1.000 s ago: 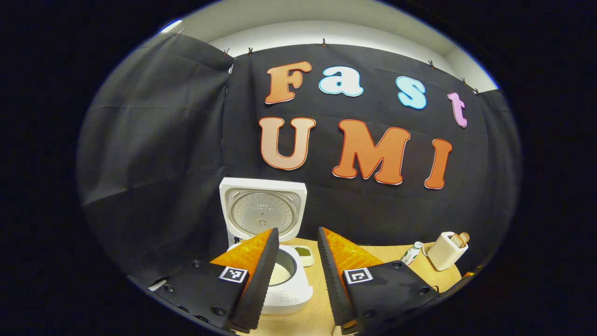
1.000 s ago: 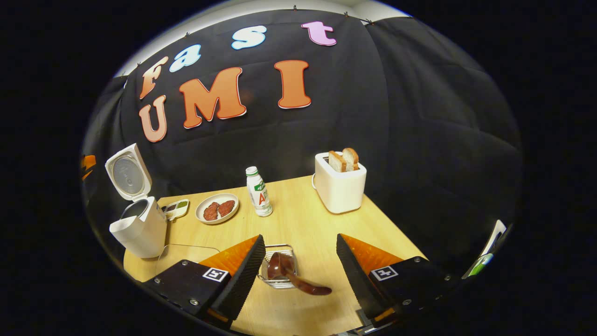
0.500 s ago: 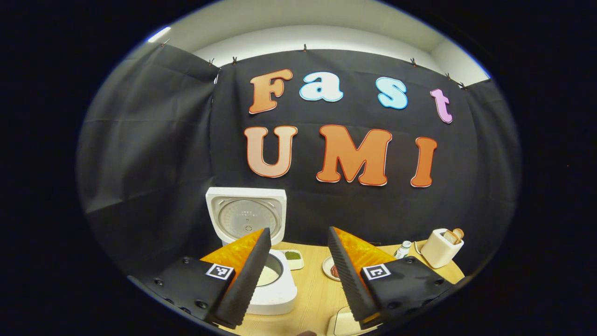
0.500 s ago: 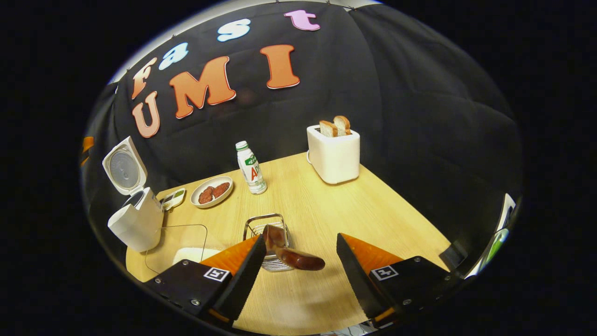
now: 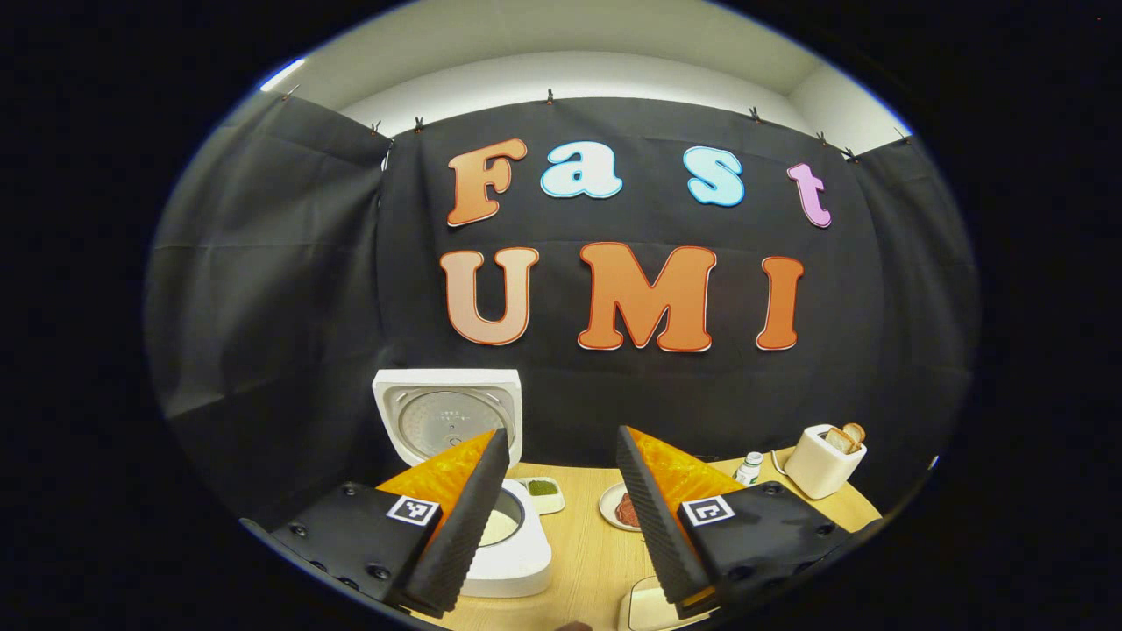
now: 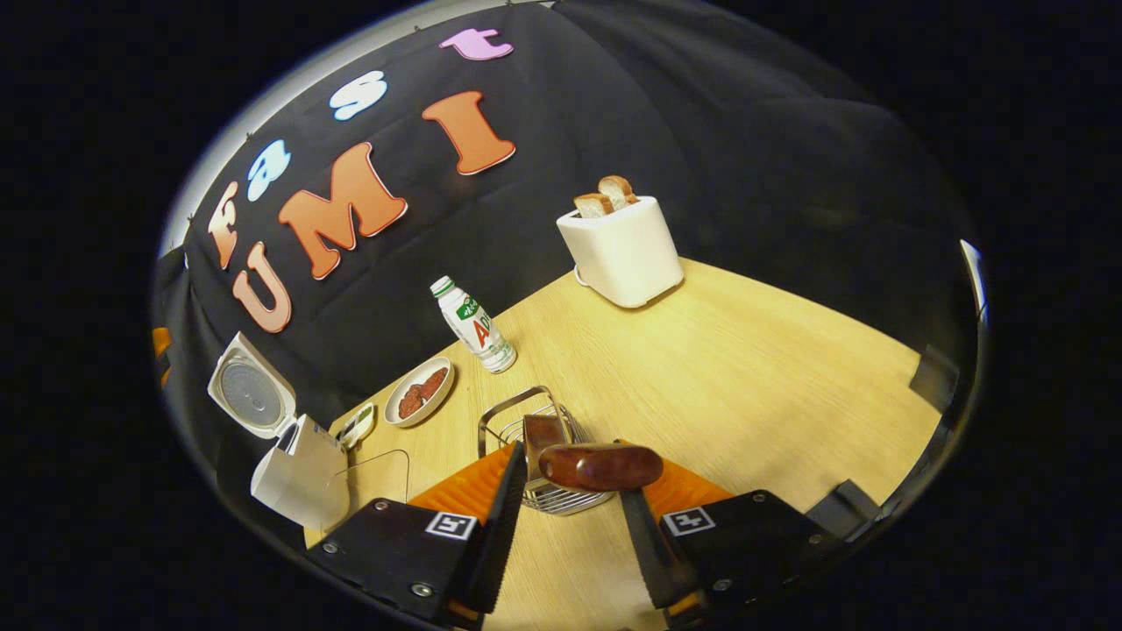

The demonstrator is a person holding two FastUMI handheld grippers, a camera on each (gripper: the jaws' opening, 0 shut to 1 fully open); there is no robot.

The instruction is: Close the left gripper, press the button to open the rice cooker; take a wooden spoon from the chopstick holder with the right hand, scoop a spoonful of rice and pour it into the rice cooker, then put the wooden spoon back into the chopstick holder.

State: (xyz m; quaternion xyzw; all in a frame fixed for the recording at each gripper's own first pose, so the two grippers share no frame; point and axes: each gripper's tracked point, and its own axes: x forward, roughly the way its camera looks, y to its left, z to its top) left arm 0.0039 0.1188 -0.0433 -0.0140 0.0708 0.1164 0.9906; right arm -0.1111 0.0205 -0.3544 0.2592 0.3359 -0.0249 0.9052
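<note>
The white rice cooker (image 5: 517, 556) stands open with its lid (image 5: 447, 421) upright and white rice in the pot. My left gripper (image 5: 561, 434) is open and hangs in front of the cooker, a little to its right, holding nothing. A wire chopstick holder (image 6: 535, 464) stands on the table with the dark wooden spoon (image 6: 600, 466) leaning out of it. My right gripper (image 6: 570, 460) straddles the spoon's handle with its jaws half closed. A thin gap shows beside the left finger, and the handle's end covers the right fingertip. Far left stands the rice cooker (image 6: 294, 464).
On the wooden table (image 6: 745, 368) stand a white toaster (image 6: 622, 250) with bread, a small bottle (image 6: 473, 324), a plate of meat (image 6: 421, 392) and a small green-filled dish (image 6: 358, 422). A clear container (image 6: 377, 478) sits beside the cooker. The table's edge runs close on the right.
The left gripper has drawn back from the cooker and stayed open. The right gripper has moved in over the holder, and its jaws have narrowed around the spoon's handle.
</note>
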